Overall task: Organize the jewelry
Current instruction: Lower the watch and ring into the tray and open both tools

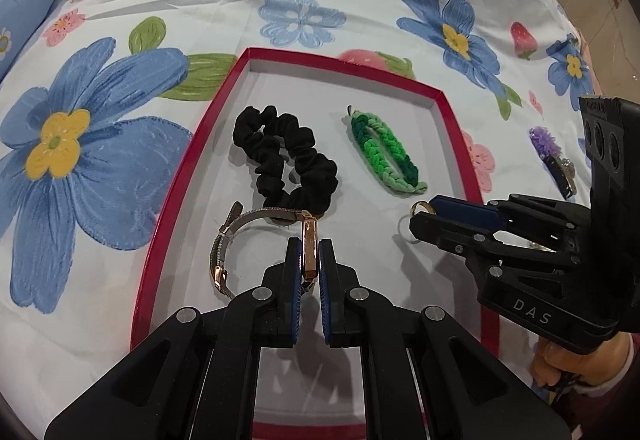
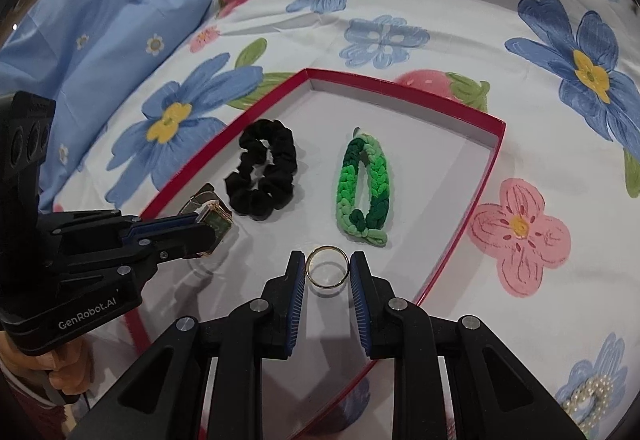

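Note:
A red-rimmed tray (image 1: 176, 200) (image 2: 486, 176) with a white floor lies on a flowered sheet. In it lie a black scrunchie (image 1: 286, 156) (image 2: 262, 174) and a green braided band (image 1: 386, 152) (image 2: 362, 188). My left gripper (image 1: 310, 252) (image 2: 210, 230) is shut on the rose-gold case of a watch (image 1: 310, 240) (image 2: 216, 224) with a mesh strap (image 1: 224, 240), low over the tray. My right gripper (image 2: 327, 266) (image 1: 420, 214) is shut on a gold ring (image 2: 327, 266) (image 1: 420, 206), held just above the tray floor near the green band.
A purple hair clip (image 1: 550, 152) lies on the sheet right of the tray. A pearl piece (image 2: 588, 400) lies at the lower right. A blue pillow (image 2: 100, 24) is bunched at the far left.

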### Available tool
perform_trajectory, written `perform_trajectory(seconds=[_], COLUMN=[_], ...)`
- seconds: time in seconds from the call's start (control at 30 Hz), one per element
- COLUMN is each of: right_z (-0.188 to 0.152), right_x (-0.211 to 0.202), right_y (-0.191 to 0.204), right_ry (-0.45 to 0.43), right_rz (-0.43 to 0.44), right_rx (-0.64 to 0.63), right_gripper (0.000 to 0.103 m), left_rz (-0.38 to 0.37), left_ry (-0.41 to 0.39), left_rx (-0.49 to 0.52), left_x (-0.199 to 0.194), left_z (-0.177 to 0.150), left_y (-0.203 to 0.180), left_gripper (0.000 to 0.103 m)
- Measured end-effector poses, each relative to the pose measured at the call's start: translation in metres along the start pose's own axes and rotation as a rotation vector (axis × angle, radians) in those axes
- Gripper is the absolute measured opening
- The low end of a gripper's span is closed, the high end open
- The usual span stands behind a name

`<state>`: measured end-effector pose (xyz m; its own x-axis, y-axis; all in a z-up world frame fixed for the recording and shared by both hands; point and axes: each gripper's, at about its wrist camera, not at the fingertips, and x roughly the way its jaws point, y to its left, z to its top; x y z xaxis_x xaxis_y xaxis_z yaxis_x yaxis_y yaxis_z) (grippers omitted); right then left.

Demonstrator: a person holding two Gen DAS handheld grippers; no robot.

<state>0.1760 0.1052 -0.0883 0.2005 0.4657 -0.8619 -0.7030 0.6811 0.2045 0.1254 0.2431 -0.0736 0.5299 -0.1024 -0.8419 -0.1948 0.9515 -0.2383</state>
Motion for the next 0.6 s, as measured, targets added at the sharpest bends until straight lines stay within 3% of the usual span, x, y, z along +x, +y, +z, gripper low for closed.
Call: perform_trajectory(seconds=[0.6], right_z=[0.008], right_x=[0.018], right_y=[0.012], right_ry=[0.079], right_rz=[-0.035], right_rx=[-0.120], right_gripper=[0.024], left_rz=[0.010], left_ry=[0.014], left_rx=[0.006], left_x=[0.008], left_z=[0.002], left_y=[0.000], left_gripper=[0.007])
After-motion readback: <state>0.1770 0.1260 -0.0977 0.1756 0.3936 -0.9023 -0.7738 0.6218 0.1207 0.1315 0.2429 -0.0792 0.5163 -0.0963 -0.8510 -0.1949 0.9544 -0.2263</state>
